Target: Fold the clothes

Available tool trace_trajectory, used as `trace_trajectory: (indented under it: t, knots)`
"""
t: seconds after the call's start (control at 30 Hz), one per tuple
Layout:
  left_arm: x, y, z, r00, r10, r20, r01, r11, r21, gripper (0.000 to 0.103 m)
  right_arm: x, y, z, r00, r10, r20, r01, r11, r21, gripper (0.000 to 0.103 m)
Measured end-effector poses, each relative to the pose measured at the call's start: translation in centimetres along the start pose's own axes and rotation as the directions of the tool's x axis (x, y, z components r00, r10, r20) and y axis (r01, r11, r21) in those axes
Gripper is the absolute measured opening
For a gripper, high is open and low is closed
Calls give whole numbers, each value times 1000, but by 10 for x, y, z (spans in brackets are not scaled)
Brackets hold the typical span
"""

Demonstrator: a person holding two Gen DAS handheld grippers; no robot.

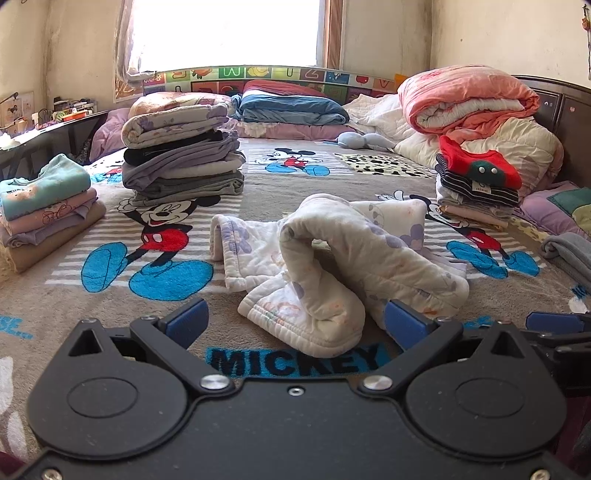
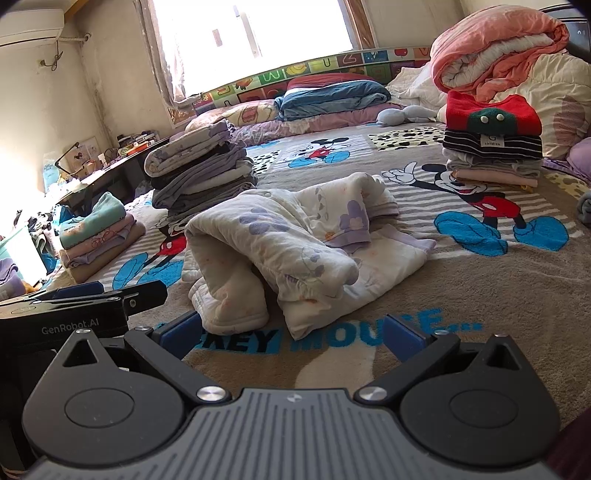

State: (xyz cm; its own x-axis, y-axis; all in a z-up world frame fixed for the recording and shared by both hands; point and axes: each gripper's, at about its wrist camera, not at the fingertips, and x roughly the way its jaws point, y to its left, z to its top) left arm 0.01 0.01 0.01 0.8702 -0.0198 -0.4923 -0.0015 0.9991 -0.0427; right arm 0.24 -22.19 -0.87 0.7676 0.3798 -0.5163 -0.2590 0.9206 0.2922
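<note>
Only the right wrist view shows the white wall air conditioner [image 2: 31, 26] at far left. The rumpled white quilted garment with purple prints [image 1: 332, 258] lies mid-blanket, just ahead of the left gripper [image 1: 295, 321] and right gripper [image 2: 291, 334], both spread wide and empty.

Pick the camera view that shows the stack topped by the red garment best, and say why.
The right wrist view. There the stack topped by the red garment looks larger and clearer, its layers and the small label on the striped piece distinct. The left wrist view shows the same stack near the right edge, smaller and more distorted.
</note>
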Motion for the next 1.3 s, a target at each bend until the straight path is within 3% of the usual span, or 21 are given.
trace_trajectory:
  t: [0.13,1.3]
  knots:
    - [5,7,1,1000,-19,-21,18,999,-30,103,0,1,0,1000,1,5,-1,1000,-2,103]
    - [5,7,-1,999,-5,-39,5,1000,-15,103,1,3,-2,1000,9,-10,-9,1000,-8,103]
